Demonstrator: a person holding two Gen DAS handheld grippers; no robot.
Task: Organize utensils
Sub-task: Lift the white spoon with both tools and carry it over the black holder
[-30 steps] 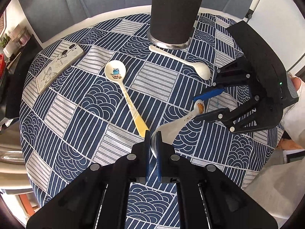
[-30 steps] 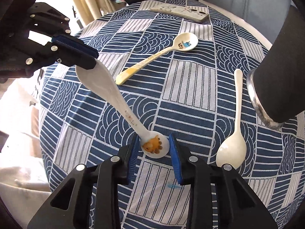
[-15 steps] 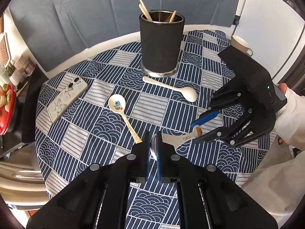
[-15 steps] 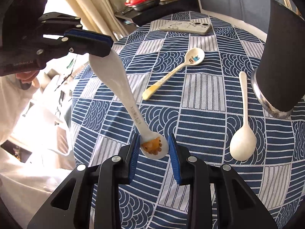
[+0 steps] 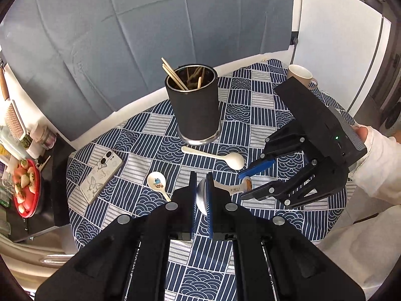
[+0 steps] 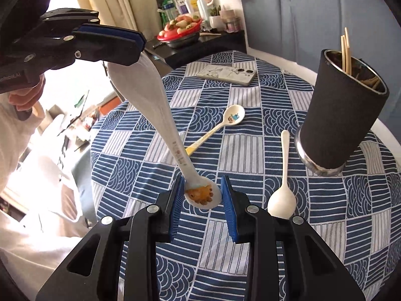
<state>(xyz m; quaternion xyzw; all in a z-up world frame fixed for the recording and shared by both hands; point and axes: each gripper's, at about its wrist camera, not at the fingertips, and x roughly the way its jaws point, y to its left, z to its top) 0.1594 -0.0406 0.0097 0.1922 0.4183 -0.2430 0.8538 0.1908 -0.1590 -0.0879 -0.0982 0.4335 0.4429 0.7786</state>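
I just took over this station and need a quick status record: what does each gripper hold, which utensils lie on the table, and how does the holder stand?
left gripper: shut on the handle end of the orange-print spoon
right gripper: shut on that spoon's bowl
orange-print spoon: off the table, spanning both grippers
on the tablecloth: plain white spoon beside the holder; blue-print spoon farther off
holder: upright, chopsticks inside
other: phone, mug
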